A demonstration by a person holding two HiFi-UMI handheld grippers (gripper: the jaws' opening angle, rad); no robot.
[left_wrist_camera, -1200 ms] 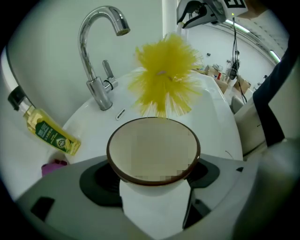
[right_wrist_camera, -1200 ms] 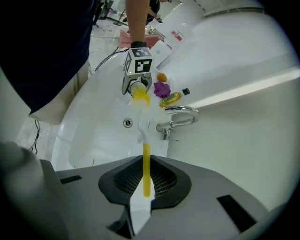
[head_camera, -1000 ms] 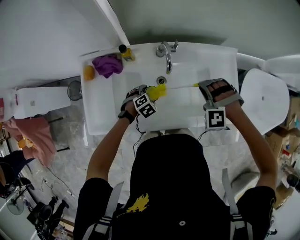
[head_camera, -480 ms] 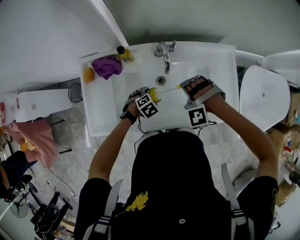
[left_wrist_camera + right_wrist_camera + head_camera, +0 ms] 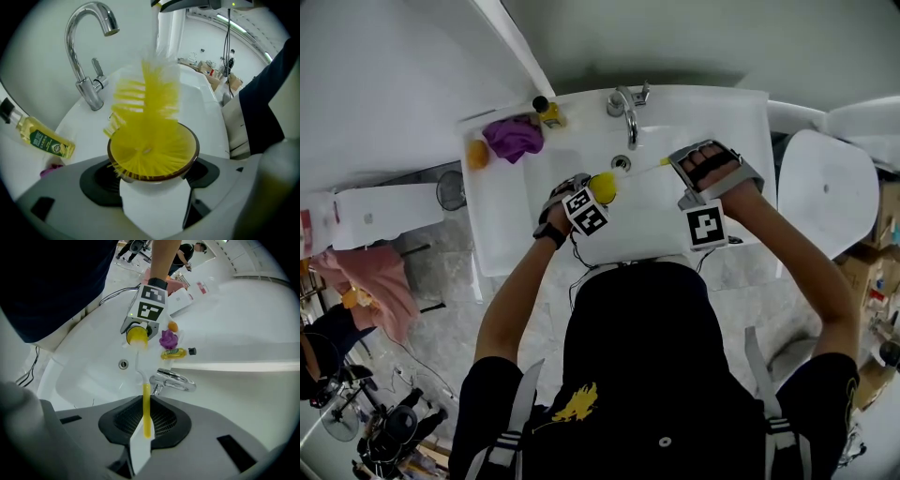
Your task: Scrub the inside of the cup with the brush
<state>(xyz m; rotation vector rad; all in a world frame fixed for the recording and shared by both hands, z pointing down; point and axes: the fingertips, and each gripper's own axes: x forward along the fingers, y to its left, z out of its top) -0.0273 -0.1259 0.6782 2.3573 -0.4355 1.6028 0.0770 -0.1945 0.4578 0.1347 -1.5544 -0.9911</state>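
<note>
Brush head in the cup, held over the sink.
The left tongs (image 5: 152,176) are closed on the brown-rimmed cup (image 5: 154,188), gripping it by its sides above the white sink (image 5: 656,230), just in front of the faucet (image 5: 628,114). The right tongs (image 5: 146,427) are nearly closed, pinching the thin yellow handle of the brush (image 5: 149,136), whose yellow bristles fill the cup's mouth. A yellow bottle (image 5: 44,138) and a purple cloth (image 5: 514,133) lie on the sink's ledge.

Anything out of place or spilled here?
Only the bottle appears to lie on its side on the sink ledge, beside the purple cloth; no spill visible. The brush sits in the cup as expected.
</note>
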